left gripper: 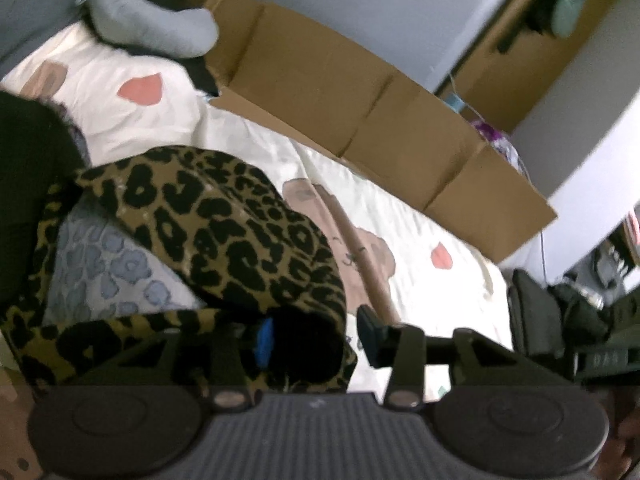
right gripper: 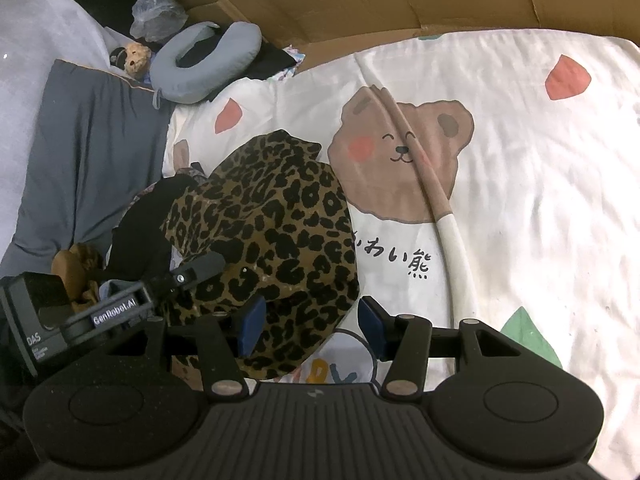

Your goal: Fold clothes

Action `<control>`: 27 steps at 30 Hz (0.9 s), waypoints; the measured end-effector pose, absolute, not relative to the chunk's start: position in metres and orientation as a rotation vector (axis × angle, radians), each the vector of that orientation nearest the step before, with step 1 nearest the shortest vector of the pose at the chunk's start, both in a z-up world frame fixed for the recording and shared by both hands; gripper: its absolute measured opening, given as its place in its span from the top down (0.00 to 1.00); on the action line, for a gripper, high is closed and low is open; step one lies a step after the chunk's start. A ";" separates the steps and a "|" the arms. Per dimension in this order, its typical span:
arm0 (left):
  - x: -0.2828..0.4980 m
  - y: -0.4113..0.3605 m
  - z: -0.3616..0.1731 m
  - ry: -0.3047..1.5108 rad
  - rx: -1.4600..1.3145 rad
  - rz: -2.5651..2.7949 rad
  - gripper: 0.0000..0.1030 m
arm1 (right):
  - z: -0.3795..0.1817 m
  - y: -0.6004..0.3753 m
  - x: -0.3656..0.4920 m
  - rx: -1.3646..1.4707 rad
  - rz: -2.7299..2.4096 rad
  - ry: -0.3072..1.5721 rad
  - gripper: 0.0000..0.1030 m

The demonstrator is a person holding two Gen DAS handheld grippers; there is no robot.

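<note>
Both claws stand parted over the leopard-print garment (right gripper: pixel 272 240) on the bed (right gripper: pixel 540 160): left claw (left gripper: pixel 316 340) and right claw (right gripper: pixel 312 328) gripping nothing.

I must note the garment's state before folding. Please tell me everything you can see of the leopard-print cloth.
The leopard-print cloth is a soft, knit-looking fabric, tan with black spots, and its inner side looks pale grey-blue with a faded print. It lies bunched and partly doubled over on the bear-print bedsheet, beside a black garment. Its near edge lies between the fingers of the left gripper and the right gripper. Both stand open, not pressing on it.
</note>
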State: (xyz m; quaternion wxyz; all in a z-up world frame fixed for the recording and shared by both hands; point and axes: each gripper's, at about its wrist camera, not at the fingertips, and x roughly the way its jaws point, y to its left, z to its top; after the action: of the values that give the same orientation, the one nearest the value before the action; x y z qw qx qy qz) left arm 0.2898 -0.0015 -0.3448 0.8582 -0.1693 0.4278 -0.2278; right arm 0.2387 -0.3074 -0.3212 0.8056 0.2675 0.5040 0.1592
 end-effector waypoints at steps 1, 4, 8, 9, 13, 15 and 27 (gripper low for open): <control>0.291 0.001 -0.345 0.897 -0.383 -0.474 0.56 | -0.322 -0.307 0.239 0.572 0.340 1.080 0.44; 0.296 0.007 -0.347 0.896 -0.463 -0.465 0.57 | -0.323 -0.307 0.240 0.573 0.340 1.082 0.44; 0.299 0.002 -0.350 0.891 -0.458 -0.488 0.98 | -0.323 -0.308 0.241 0.581 0.345 1.083 0.44; 0.298 0.000 -0.349 0.884 -0.450 -0.495 0.97 | -0.323 -0.308 0.241 0.585 0.347 1.082 0.44; 0.287 -0.014 -0.340 0.839 -0.380 -0.548 0.98 | -0.320 -0.308 0.243 0.620 0.360 1.076 0.44; 0.282 -0.022 -0.336 0.818 -0.334 -0.572 0.99 | -0.318 -0.309 0.244 0.643 0.369 1.073 0.44; 0.233 -0.076 -0.337 0.789 -0.144 -0.732 0.99 | -0.329 -0.313 0.249 0.822 0.395 1.118 0.44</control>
State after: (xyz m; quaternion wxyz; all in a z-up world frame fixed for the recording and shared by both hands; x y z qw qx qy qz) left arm 0.2329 -0.0755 -0.3365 0.8562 -0.0685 0.3755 -0.3481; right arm 0.2493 -0.3128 -0.3293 0.7509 0.3763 0.5117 0.1810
